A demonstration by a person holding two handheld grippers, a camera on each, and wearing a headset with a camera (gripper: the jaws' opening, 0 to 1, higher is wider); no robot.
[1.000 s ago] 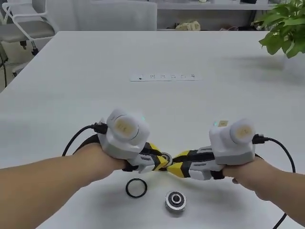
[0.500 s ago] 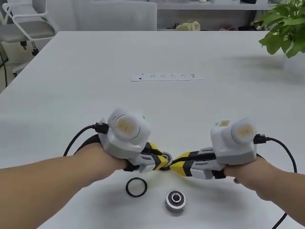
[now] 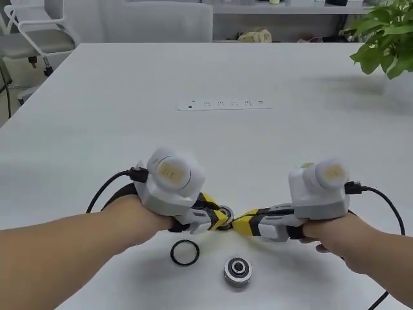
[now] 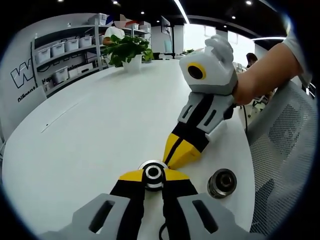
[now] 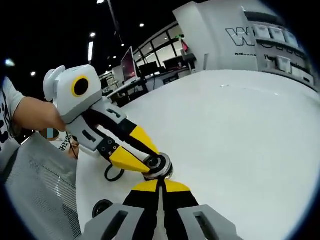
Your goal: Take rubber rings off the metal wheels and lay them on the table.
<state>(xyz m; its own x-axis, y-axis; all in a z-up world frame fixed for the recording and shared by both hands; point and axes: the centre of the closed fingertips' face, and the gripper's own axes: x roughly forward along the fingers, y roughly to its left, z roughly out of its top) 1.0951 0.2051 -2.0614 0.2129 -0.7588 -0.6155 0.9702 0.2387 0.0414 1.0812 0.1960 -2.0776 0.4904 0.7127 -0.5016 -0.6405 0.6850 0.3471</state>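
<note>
My left gripper [image 4: 153,176] is shut on a small metal wheel [image 4: 153,173], gripping it across its rim just above the table. In the head view the left gripper [image 3: 216,219] and the wheel [image 3: 224,212] sit at the centre, near the front edge. My right gripper [image 5: 160,183] comes in from the opposite side with its jaws shut, tips against the edge of the wheel [image 5: 159,165]. I cannot tell whether they pinch its rubber. A black rubber ring [image 3: 184,252] lies flat on the table, with a second metal wheel [image 3: 238,271] to its right.
The white table [image 3: 213,142] stretches far ahead with a flat power strip [image 3: 222,103] at mid-table. A potted plant [image 3: 384,39] stands at the far right. Cables trail from both grippers. White chairs stand beyond the table's far left corner.
The right hand and its gripper have shifted slightly to the right and levelled out. The left gripper, the held wheel, the loose ring and the second wheel have stayed in place.
</note>
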